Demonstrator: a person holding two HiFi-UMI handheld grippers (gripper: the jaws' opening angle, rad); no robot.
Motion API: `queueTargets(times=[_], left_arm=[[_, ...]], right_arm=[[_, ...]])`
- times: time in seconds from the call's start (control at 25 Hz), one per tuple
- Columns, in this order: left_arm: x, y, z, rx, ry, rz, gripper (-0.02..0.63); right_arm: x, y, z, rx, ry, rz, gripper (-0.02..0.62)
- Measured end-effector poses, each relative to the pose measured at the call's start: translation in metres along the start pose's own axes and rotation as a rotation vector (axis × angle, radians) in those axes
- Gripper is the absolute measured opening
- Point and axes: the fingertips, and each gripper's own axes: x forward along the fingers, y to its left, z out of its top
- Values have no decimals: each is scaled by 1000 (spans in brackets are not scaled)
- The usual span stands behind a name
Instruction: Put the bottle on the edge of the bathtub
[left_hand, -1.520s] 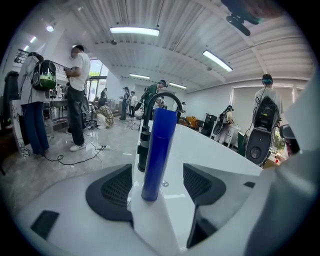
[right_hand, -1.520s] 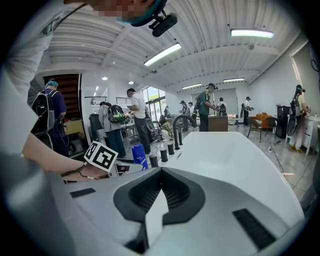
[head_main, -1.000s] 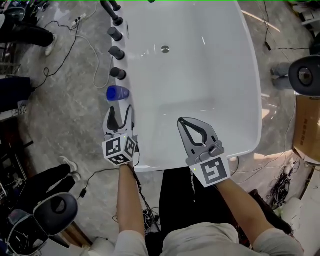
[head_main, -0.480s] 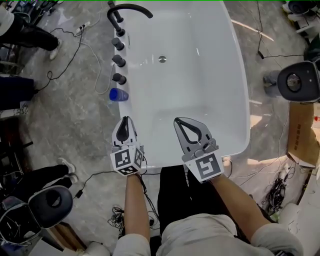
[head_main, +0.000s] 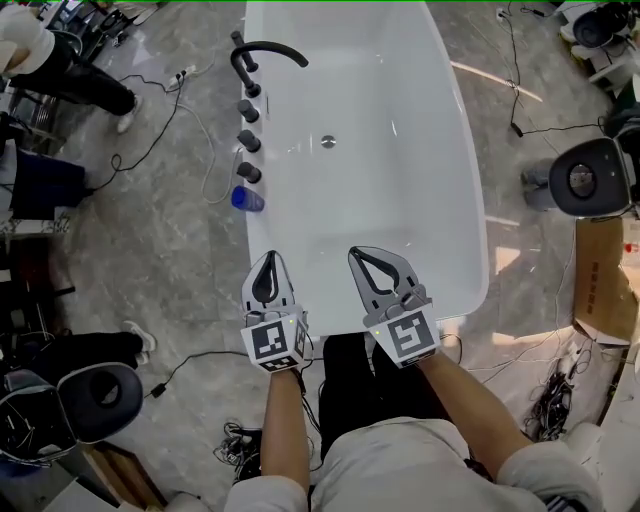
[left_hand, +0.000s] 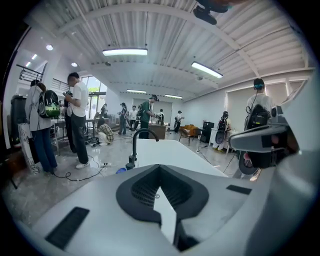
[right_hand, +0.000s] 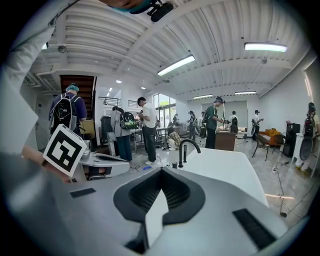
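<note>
Over the near end of the white bathtub (head_main: 462, 210) the two grippers hang side by side. The left gripper (head_main: 268, 257) has its jaws closed tip to tip on nothing, and the right gripper (head_main: 357, 253) is likewise pressed together and empty. The basin shows bare white enamel and a round drain (head_main: 328, 142). A second ago the left jaws stood wide just short of the bottle; now they are together, well back from it and level with the right one. The bottle (head_main: 247, 199) stands on the tub's left rim, just beside the nearest of a row of dark knobs (head_main: 250, 172), with the curved black faucet (head_main: 264, 50) beyond — it is blue and roundish from above.
</note>
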Motion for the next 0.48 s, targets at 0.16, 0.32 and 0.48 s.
queueTargets(times=[0.16,0.32,0.48], left_arm=[[-20,-26,21,10,-10,-14,11],[-39,-58,47,30,-31,-37,11],[-63,-89,85,50,-88,-52,11]], right_arm=[[-21,-1,13,-26,-24,-4,6],[-47,-9,31,-46,-61,-24,6],[-80,-23,61,-82,-139,-50,6]])
